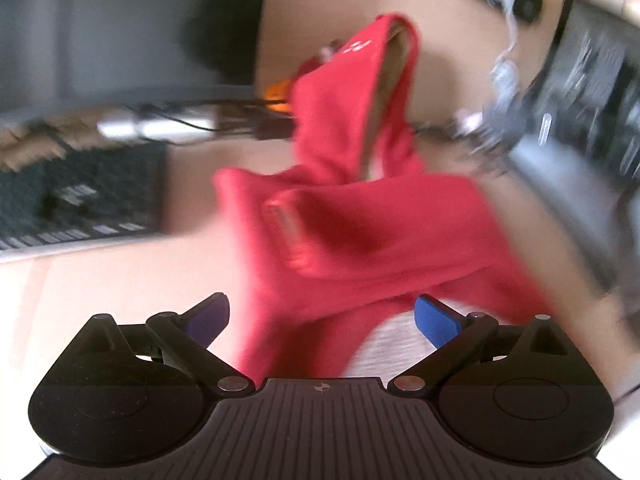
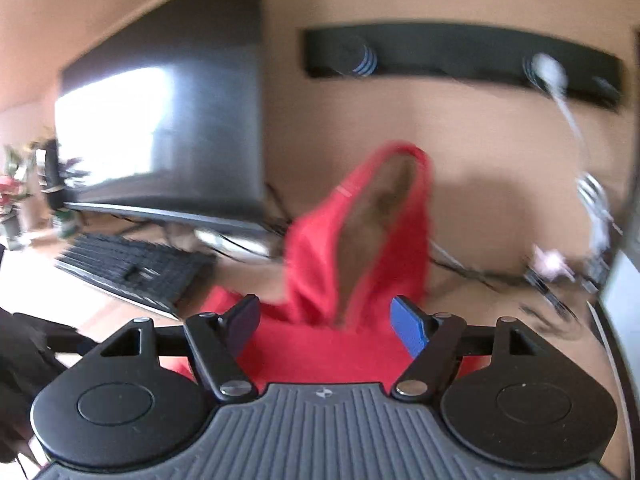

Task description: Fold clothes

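A red hooded garment [image 1: 360, 232] lies bunched on the wooden desk [image 1: 100, 292], its hood [image 1: 352, 92] standing up with the brown lining showing. My left gripper [image 1: 320, 312] is open, its blue-padded fingers [image 1: 434, 318] spread wide on either side of a fold of the red cloth. In the right wrist view the same garment [image 2: 320, 344] fills the space ahead, hood [image 2: 316, 248] upright. My right gripper [image 2: 326, 314] is open too, with red cloth lying between its fingers but not pinched. Both views are motion-blurred.
A black keyboard [image 1: 80, 200] [image 2: 132, 268] sits left of the garment, below a dark monitor [image 2: 160, 132]. A black power strip [image 2: 460, 56] hangs on the back panel, with cables [image 2: 560, 280] trailing at the right. A dark shape [image 2: 24, 360] is at the lower left.
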The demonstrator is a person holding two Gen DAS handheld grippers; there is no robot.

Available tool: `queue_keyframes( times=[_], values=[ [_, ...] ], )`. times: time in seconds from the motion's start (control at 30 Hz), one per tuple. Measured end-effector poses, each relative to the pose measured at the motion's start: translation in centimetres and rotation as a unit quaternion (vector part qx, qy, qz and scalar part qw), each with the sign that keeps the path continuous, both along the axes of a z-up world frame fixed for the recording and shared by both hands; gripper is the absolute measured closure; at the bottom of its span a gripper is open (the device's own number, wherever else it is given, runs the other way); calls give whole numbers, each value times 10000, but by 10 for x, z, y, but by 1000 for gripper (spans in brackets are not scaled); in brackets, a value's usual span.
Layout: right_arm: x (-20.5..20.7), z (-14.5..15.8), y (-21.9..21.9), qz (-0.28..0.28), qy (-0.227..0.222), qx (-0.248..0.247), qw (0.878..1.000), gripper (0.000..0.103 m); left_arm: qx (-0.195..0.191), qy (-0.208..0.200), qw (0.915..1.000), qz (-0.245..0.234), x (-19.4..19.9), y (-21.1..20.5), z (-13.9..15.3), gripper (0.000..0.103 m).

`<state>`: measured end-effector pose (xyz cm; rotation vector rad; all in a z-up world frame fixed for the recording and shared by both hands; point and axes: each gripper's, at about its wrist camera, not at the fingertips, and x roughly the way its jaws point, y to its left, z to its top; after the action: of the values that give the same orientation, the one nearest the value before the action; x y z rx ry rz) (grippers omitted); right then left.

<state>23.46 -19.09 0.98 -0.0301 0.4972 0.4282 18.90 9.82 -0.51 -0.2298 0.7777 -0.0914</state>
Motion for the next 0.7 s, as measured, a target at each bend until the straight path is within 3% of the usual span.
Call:
queue_keyframes(
  times=[0.13,0.17,0.23,0.47,0.5,0.53,0.57,0.67,0.7],
  values=[
    [-5,-20,-32,-487,339,-48,9982,30,-921,-60,9954,248,14,10,-1,2],
    [-7,-25,-38,-587,421,-12,9974,30,-972,-102,9947,321,19,10,-1,2],
    [-8,-35,-48,-760,564,39,9955,30,-724,-202,9962,447,33,7,-2,2],
    [-15,-55,-70,-1078,822,65,9907,28,63,20,9989,468,78,-14,-31,4],
    [-13,-57,-73,-1123,869,62,9898,28,183,0,9988,445,78,-18,-32,7],
    [-12,-59,-75,-1167,917,59,9889,28,309,-56,9988,375,78,-24,-31,29],
    [-11,-62,-78,-1210,965,56,9879,28,435,-85,9986,293,78,-29,-29,41],
    [-3,-60,-76,-1184,920,16,9887,28,619,-200,9979,73,80,-34,-18,59],
    [1,-57,-73,-1109,831,-8,9904,28,649,-272,9975,91,81,-32,-13,71]
  ],
)
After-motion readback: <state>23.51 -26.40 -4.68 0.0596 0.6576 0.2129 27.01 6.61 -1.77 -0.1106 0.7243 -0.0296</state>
